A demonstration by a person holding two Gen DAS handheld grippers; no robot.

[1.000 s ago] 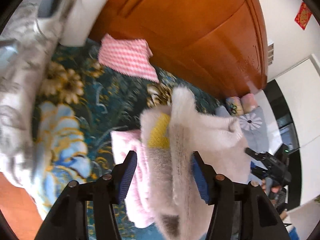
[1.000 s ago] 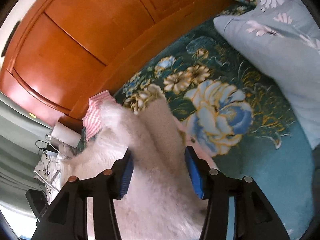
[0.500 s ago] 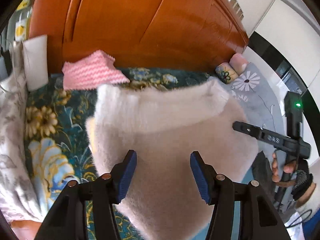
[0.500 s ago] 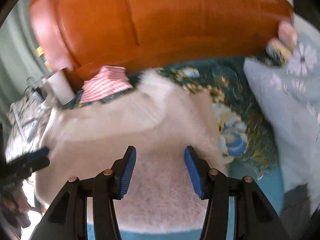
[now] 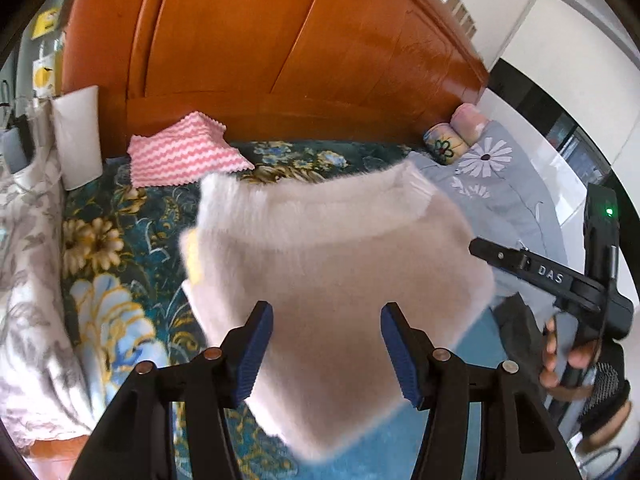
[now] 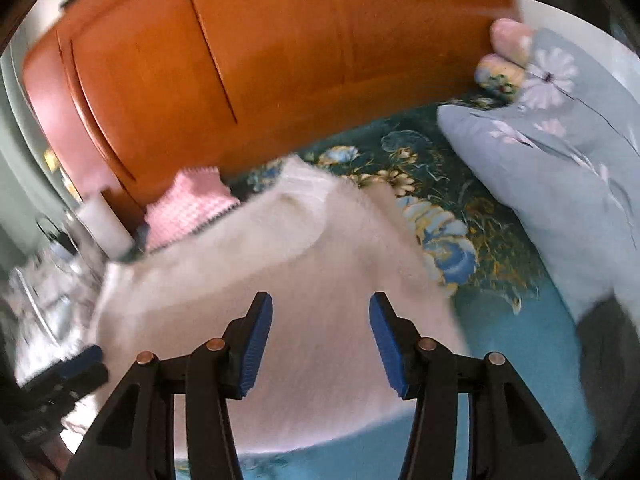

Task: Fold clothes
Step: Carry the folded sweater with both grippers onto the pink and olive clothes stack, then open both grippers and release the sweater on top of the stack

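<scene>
A fluffy cream sweater [image 5: 328, 248] is held up over the teal flowered bedspread [image 5: 112, 240], spread wide between both grippers. My left gripper [image 5: 326, 312] is shut on a thick fold near its left corner, and the fabric fills the gap between the blue pads. My right gripper [image 6: 320, 304] grips the sweater [image 6: 280, 264] near its right side the same way. The left wrist view shows a right gripper finger [image 5: 520, 266] at the sweater's right corner, with a person's hand [image 5: 560, 356] behind it. A yellow patch [image 5: 190, 248] peeks out at the sweater's left edge.
A pink zigzag cloth [image 5: 180, 156] lies folded by the orange wooden headboard [image 5: 280, 40]. A grey flowered quilt [image 6: 560, 160] fills the bed's right side. A white pillow [image 5: 76, 136] and grey patterned bedding [image 5: 28, 280] lie at the left.
The sweater went from a narrow bunch between the jaws to a wide sheet. Both hands moved and rolled, so the headboard now stands level. The right gripper came into the left wrist view.
</scene>
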